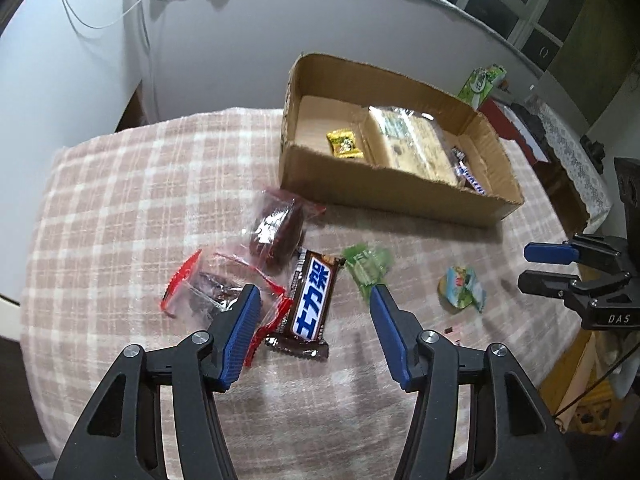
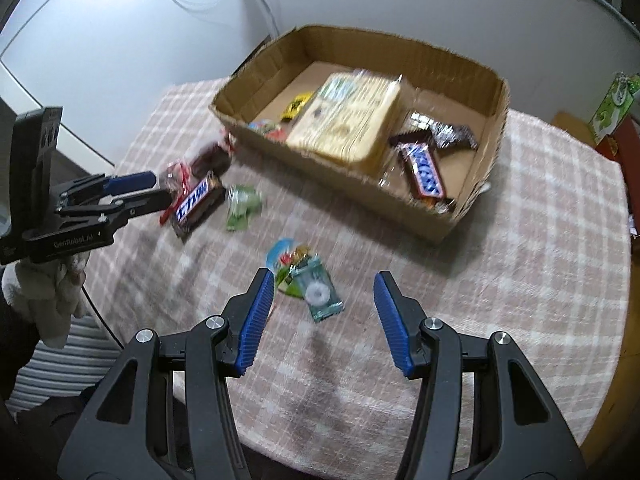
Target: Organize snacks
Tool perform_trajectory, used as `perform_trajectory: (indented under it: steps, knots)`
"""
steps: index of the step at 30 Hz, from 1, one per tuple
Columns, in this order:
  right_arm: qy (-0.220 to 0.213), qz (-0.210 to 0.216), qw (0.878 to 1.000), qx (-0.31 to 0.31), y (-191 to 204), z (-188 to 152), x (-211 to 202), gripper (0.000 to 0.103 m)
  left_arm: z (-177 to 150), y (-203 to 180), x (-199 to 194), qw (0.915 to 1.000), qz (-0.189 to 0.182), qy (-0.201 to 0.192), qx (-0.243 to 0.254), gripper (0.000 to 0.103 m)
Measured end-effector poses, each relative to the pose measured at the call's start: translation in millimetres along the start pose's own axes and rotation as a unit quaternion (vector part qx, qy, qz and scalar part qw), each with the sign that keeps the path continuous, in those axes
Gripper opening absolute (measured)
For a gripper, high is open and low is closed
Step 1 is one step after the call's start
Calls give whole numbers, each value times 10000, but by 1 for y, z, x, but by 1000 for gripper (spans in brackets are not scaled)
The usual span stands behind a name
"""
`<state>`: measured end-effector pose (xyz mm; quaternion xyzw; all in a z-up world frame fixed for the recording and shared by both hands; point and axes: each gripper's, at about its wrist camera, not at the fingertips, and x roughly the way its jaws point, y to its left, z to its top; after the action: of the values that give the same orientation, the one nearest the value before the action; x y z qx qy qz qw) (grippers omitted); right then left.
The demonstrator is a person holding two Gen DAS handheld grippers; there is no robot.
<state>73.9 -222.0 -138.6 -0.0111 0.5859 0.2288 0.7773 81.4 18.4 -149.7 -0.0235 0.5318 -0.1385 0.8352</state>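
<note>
On the pink checked tablecloth (image 1: 120, 184) lies a brown chocolate bar (image 1: 312, 304) with white and blue lettering. My left gripper (image 1: 314, 292) hangs open above it, one finger on each side. Two clear red-edged packets (image 1: 276, 232) of dark snacks lie to its left and a green wrapper (image 1: 366, 266) to its right. In the right wrist view my right gripper (image 2: 324, 278) stands open over a teal mint packet (image 2: 320, 294) and a colourful sachet (image 2: 290, 260). An open cardboard box (image 2: 340, 184) behind holds a big yellow pack (image 2: 348, 120), chocolate bars and small sweets.
A green carton (image 2: 612, 104) stands on red furniture past the table's far right. A white cable (image 1: 80, 16) hangs on the wall behind. A white-gloved hand (image 2: 60, 288) holds the left gripper (image 2: 162, 190) at the table's left edge.
</note>
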Motion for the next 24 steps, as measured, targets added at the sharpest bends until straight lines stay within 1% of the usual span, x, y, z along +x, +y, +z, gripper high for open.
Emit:
perform_trajectory:
  steps: [5, 8, 12, 17, 19, 21, 22, 24]
  knots:
    - [186, -3, 9998, -7, 0, -2, 16, 55, -1, -3, 10, 9998, 82, 72, 167, 56]
    - [281, -66, 9995, -149, 3, -2, 26, 55, 0, -4, 16, 9996, 74, 138, 254, 56]
    - [413, -205, 9981, -411, 13, -3, 38, 55, 2, -6, 23, 9990, 158, 200, 377, 56]
    - [511, -296, 9968, -547, 18, -1, 50, 54, 6, -10, 30, 9982, 180, 240, 509, 56]
    - [543, -326, 9963, -573, 18, 0, 54, 52, 8, -12, 33, 9979, 188, 264, 553, 56]
    - [593, -312, 9960, -583, 19, 3, 58, 42, 10, -13, 36, 9977, 182, 301, 581, 56]
    - [609, -303, 9960, -581, 19, 3, 60, 41, 10, -13, 38, 9976, 183, 319, 588, 55]
    - [644, -314, 9957, -593, 18, 3, 63, 40, 11, -15, 42, 9972, 184, 367, 622, 48]
